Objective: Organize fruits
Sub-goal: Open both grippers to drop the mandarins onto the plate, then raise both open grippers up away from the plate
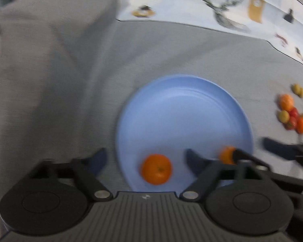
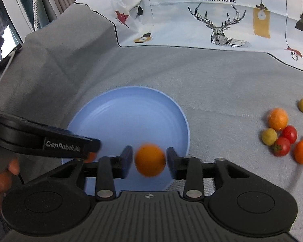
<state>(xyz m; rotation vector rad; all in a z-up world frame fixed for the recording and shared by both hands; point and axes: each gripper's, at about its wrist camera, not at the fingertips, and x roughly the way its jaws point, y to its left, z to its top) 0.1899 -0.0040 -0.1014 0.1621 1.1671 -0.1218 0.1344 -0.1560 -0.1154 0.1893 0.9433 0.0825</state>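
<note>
Right tool [image 2: 149, 160] over the near rim of a blue plate [image 2: 121, 117], jaws parted, a blurred orange [image 2: 150, 160] between them with slim gaps either side. Left tool [image 2: 50, 143] reaching in from the left, a sliver of orange fruit [image 2: 91, 156] at its tip. Loose fruit pile [image 2: 282, 139] well right on the grey-clothed surface [image 2: 212, 80].

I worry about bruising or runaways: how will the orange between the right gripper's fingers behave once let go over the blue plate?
The orange looks round and smooth, so it will probably roll. The blue plate has a raised rim that should likely catch it. It seems firm, not fragile.
</note>
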